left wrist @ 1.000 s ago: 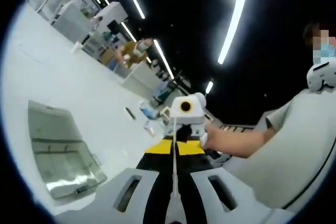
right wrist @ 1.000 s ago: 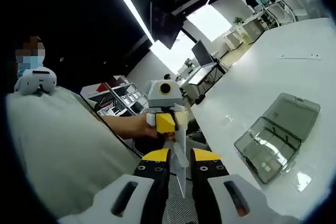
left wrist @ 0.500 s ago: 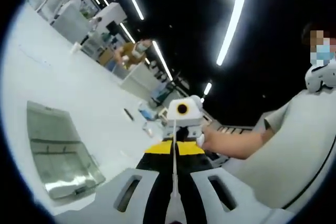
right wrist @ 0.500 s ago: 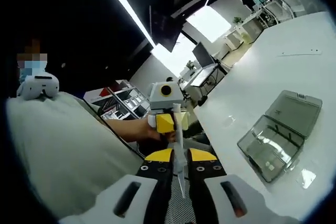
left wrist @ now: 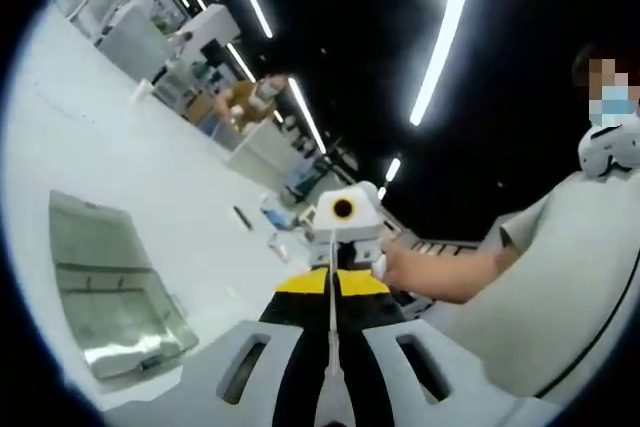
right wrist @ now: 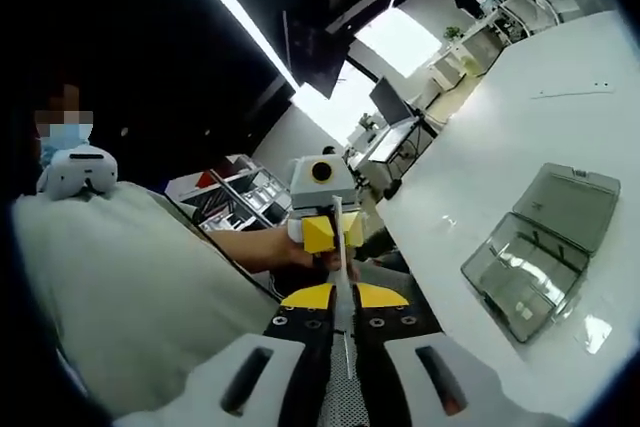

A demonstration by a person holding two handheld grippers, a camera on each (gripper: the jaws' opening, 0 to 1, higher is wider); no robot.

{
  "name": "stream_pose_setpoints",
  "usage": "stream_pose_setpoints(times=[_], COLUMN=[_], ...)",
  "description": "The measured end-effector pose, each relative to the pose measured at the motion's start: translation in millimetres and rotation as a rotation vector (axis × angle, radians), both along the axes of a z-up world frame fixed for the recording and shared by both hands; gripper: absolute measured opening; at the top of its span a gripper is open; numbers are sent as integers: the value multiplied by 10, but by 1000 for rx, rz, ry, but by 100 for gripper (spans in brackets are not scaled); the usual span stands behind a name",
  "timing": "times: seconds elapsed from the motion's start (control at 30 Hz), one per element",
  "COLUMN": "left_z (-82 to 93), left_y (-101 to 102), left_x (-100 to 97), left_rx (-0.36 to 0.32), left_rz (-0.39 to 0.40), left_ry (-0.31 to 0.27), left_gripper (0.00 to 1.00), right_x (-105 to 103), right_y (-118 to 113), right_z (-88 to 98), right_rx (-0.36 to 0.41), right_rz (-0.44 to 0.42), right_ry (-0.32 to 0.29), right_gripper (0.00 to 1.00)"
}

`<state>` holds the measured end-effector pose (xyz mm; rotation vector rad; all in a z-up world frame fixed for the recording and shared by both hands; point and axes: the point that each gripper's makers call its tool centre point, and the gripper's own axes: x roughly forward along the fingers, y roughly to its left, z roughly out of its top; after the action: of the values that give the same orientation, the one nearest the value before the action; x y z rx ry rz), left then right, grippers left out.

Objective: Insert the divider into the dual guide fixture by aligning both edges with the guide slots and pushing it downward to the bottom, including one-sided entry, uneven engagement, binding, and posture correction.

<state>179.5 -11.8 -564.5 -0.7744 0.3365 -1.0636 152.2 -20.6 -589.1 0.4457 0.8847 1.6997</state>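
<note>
Now turned more edge-on, thin divider [right wrist: 341, 277] pinched at both ends by fingers of left gripper [left wrist: 331, 292] and right gripper [right wrist: 343, 299], still far from clear box [right wrist: 540, 247] on desk [right wrist: 490, 147].

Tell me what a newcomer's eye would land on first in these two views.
First, the thin clear divider, seen edge-on and held above the white table, pinched at opposite ends by the left gripper and the right gripper, which face each other. Next, the open transparent compartment box lying on the table beside them. Bright ceiling light strips cross the dark ceiling.
</note>
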Motion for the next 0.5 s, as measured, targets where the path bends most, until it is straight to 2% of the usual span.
stream_pose_setpoints(times=[0.17, 0.23, 0.5], left_z=[4, -1, -4], left_y=[1, 6, 2], left_x=[-6, -6, -19], left_rx=[-3, -7, -19], left_rz=[-2, -4, -13], left_ry=[-1, 4, 12], left_gripper=[0, 0, 0], right_x=[-9, -24, -42], right_y=[0, 3, -5], right_z=[11, 21, 28], right_rx=[5, 4, 7], right_rz=[-3, -2, -5], right_ry=[6, 33, 73], right_gripper=[1, 1, 1])
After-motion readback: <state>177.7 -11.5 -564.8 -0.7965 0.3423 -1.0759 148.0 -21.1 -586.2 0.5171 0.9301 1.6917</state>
